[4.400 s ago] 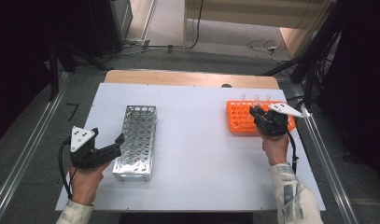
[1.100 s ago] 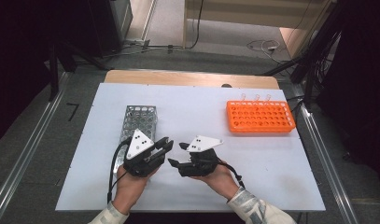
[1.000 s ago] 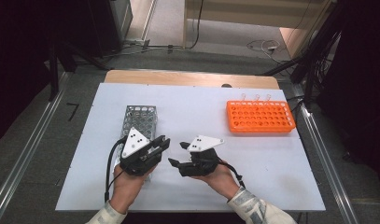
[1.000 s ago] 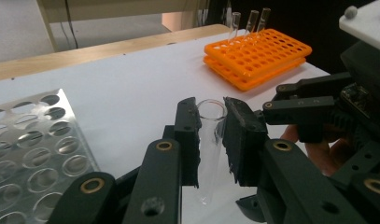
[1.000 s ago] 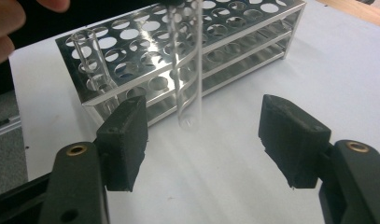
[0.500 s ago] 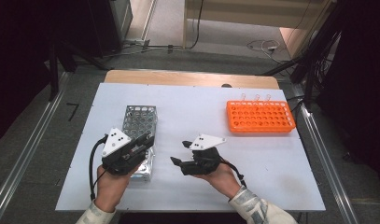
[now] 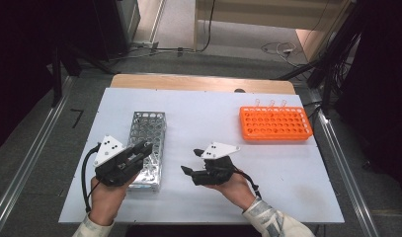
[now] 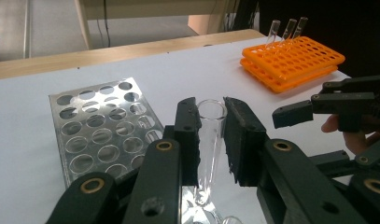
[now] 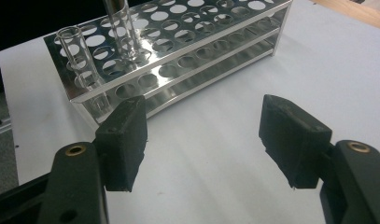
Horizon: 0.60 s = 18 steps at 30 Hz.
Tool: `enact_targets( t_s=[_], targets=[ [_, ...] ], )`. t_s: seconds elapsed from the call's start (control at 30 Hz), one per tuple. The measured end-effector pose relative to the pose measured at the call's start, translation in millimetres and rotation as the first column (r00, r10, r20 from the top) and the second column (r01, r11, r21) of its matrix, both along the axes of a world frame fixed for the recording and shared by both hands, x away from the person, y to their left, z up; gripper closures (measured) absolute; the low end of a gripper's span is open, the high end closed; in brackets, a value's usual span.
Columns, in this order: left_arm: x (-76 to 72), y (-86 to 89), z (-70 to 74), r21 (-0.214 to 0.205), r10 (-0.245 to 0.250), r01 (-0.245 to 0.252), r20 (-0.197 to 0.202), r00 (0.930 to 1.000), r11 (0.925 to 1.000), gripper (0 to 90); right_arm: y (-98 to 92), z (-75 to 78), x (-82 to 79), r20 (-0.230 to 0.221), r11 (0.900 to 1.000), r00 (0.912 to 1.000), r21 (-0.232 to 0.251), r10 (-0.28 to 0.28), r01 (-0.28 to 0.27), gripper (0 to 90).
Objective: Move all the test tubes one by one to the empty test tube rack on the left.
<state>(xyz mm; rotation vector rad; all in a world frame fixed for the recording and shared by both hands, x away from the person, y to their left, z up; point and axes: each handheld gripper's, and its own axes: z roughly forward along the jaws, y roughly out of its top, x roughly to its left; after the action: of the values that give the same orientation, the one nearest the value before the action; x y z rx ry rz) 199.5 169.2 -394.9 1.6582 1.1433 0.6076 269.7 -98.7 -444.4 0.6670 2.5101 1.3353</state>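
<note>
Because we are moving glass tubes from the orange rack (image 7: 276, 123) over to the metal rack (image 7: 146, 148), the two racks sit well apart on the table (image 7: 287, 173), and in the high view we hold our left gripper (image 7: 139, 154) over the near end of the metal rack while our right gripper (image 7: 190, 165) waits over bare table between the racks, its jaws spread with nothing in them. From up there the tube itself is too small to make out. In the left gripper view, we have the jaws clamped on a clear tube (image 8: 210, 140), pinched just below its open rim so that its length hangs free underneath; it stands nearly upright, which we judge is what a drop into a hole calls for. The metal rack (image 8: 101, 130) lies to the left of the jaws and partly beneath them, the tube's lower end close over its near edge, though we cannot tell whether it has entered a hole. Farther off, the orange rack (image 8: 290, 58) has three tubes along its far side. In the right gripper view, our jaws stand wide apart and empty, facing the metal rack (image 9: 178, 51), where one tube (image 9: 82, 60) already stands in a corner hole and the held tube (image 9: 120, 28) comes down just beside it.
</note>
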Motion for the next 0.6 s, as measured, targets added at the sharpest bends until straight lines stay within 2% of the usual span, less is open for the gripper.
enact_targets(
  t_s=[0.3,0.5,0.6],
  targets=[
    [-3.4,1.0,0.4,0.033,-0.009,0.009,-0.026,0.9996,0.9994,75.0,-0.2,-0.2,0.1,0.0,1.0,1.0,0.0,0.001,-0.001,31.2],
    [-8.6,-1.6,-3.9,0.043,0.005,-0.004,-0.007,1.0,0.9991,75.0,-0.2,-0.7,0.0,0.0,1.0,1.0,-0.004,0.001,-0.001,31.2],
    [-9.4,-3.5,-7.3,0.059,0.003,-0.002,-0.014,0.9999,0.9983,74.9,0.0,-1.2,-0.2,-0.003,1.0,1.0,-0.004,-0.001,0.001,31.2]
  ],
)
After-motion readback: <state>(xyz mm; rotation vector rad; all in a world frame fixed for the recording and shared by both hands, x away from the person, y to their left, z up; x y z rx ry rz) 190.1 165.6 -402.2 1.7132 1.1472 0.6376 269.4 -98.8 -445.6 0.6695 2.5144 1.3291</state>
